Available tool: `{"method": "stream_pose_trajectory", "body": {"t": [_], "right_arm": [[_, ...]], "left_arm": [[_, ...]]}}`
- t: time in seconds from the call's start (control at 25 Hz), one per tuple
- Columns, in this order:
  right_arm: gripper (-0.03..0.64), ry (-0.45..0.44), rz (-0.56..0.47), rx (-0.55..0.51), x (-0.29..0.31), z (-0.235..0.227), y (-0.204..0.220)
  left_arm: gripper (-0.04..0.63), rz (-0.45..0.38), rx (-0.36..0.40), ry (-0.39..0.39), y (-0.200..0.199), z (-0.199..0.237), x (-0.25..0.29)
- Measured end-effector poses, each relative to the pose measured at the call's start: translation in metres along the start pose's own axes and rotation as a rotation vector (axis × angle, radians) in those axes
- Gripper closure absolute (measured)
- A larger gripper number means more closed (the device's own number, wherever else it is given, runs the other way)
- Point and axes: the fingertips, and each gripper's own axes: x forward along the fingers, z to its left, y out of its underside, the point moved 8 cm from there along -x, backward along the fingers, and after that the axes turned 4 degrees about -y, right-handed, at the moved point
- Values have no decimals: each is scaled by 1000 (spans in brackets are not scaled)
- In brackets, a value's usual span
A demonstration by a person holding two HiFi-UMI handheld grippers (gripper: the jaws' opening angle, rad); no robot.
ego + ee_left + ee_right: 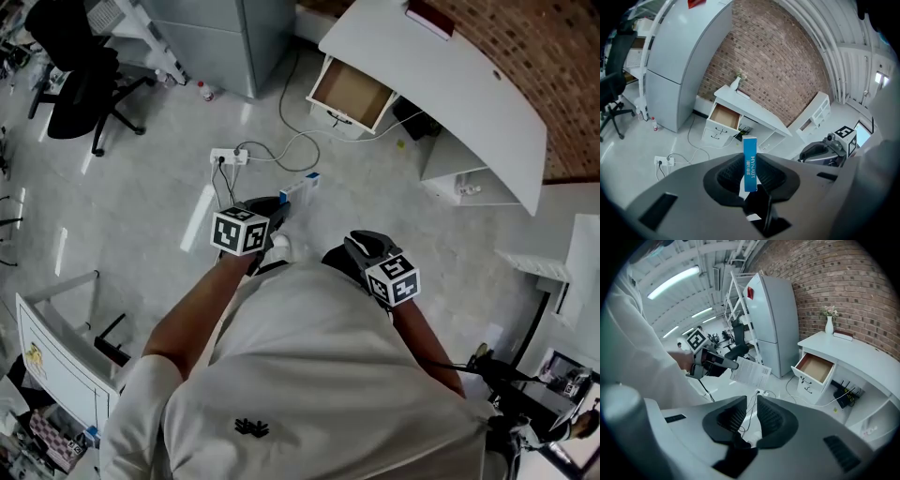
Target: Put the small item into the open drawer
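Jaws of the left gripper (750, 172) pinched a slim box (750, 161), blue on its narrow edge and white with print on its broad face. The box stood on end between the ribbed pads, its top end sticking out past them. In the head view it hung over the pale floor (141, 202) in front of the person, well apart from the drawer (352, 94).

The right gripper (751, 412) held nothing. Its jaws were a little spread, and the floor and a cable showed through the narrow gap between them. It was held close to the person's body, to the right of the left gripper and a little further back, and its camera looked across at the left gripper and the box.

The drawer was pulled out of a white cabinet under the left end of a curved white desk (450, 89). It was open, with a bare brown bottom. Another drawer front below it was closed. A white vase (828, 326) and a red book (429, 19) stood on the desk, against a brick wall (843, 282).

A power strip (229, 157) lay on the floor between the person and the drawer, with a white cable running toward the desk. A grey fridge (771, 317) stood left of the desk, with a small bottle (203, 91) on the floor beside it and a black chair (80, 89) further left.
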Motion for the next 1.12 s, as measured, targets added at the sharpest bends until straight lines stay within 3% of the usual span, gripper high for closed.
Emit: {"method": "stream_pose_trajectory", "body": {"t": [0.12,0.32,0.68,0.92,1.12], "right_arm": [[528,10,-6,-6,2,-22,-17],[543,-22,13,17,8,-98,-35],[574,-129,20,-98,-5,-279,-122],[575,-161,55,-103,-14,-387,-132],[575,-178,63,-62,-10,-433,-135]], "left_arm": [[511,-5,-25,-8,-24,12,19],[511,-10,-55,-34,-76,22,80],[511,-26,-181,-174,-198,22,210],[511,-36,-243,-261,-256,27,290],[511,-24,-299,-328,-282,45,336]]}}
